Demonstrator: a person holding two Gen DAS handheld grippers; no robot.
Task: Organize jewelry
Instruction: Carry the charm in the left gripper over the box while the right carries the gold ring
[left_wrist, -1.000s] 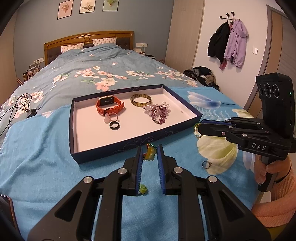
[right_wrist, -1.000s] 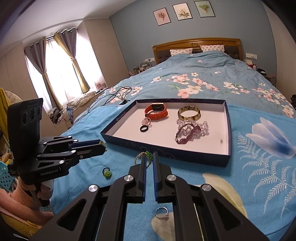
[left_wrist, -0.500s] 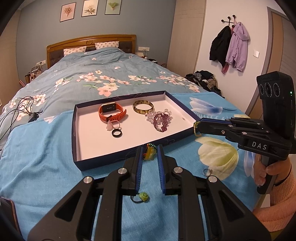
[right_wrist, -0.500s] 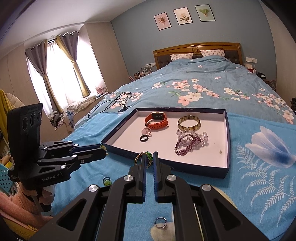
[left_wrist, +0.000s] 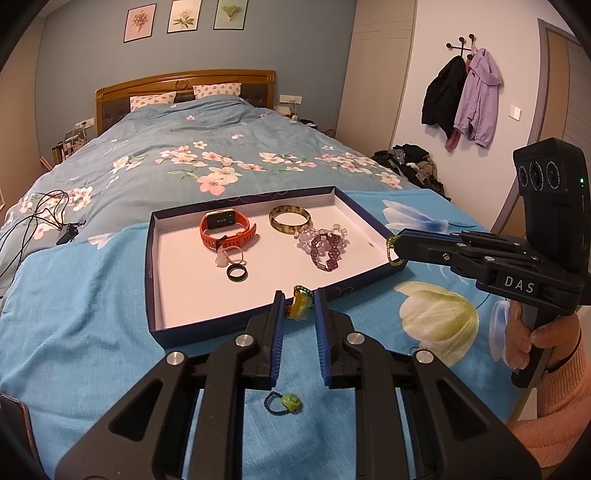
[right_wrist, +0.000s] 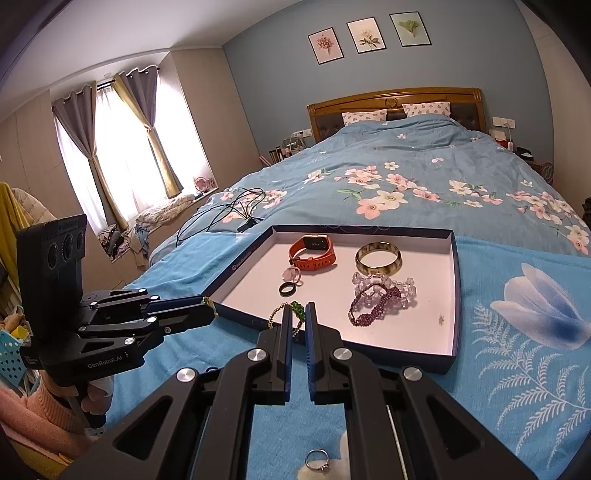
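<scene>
Left tongs (left_wrist: 298, 306) pinch a small yellow-green pendant on a dark beaded loop (left_wrist: 300, 303), held just above the near wall of the shallow dark-blue cardboard tray with a white floor (left_wrist: 153, 280). Right tongs (right_wrist: 295, 318) are pressed together on a thin gold-and-green beaded bracelet (right_wrist: 286, 312), which hangs at the tray's near edge; from the left wrist view the same tips sit at the tray's right corner.

Tray rests on the light-blue floral bedspread (left_wrist: 81, 314). Inside it:
- orange smartwatch (left_wrist: 226, 230), far left
- amber translucent bangle (left_wrist: 290, 219), far centre
- clear crystal bead bracelet (left_wrist: 322, 236), touching a dark purple bead bracelet (left_wrist: 325, 251)
- pale pink stone ring (left_wrist: 228, 256), just beside a black band ring (left_wrist: 236, 273)

Outside the tray, on the bedspread: a green flower-stone ring (left_wrist: 283, 402) below the left tongs, and a silver ring (right_wrist: 317, 459) below the right tongs.
</scene>
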